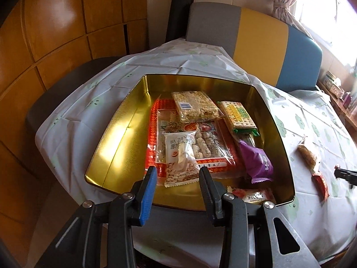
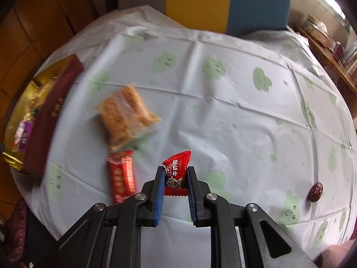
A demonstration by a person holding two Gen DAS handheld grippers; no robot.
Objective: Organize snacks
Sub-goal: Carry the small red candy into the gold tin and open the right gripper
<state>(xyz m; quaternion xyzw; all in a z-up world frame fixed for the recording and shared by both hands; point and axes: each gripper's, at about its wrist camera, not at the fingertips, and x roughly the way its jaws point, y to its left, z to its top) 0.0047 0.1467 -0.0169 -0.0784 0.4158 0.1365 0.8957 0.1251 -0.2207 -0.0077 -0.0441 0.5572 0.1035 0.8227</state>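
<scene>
My right gripper (image 2: 175, 170) is pinching a small red candy packet (image 2: 176, 174) between its blue pads, packet upright, its top corner sticking up past the fingertips. It's above the tablecloth (image 2: 223, 116), not resting on it as far as I can tell. Just left of it a red wrapped bar (image 2: 122, 176) lies flat on the cloth, and touching that bar's far end is a clear bag of orange-brown crisp squares (image 2: 127, 118). A dark red date (image 2: 315, 191) sits alone well to the right. The right wrist view is motion-blurred at its left edge.

My left gripper (image 1: 177, 170) is spread wide with nothing between the fingers, hovering over the near edge of the gold tin (image 1: 116, 134). In the tin: white snack pouch (image 1: 178, 154) on a large red-bordered pack (image 1: 200, 143), a puffed-rice bar pack (image 1: 194, 106), green-ended crackers (image 1: 238, 116), a purple packet (image 1: 256, 163), and a small pale-and-red packet (image 1: 254, 195) at the near right corner. Left half of the tin floor is bare.
</scene>
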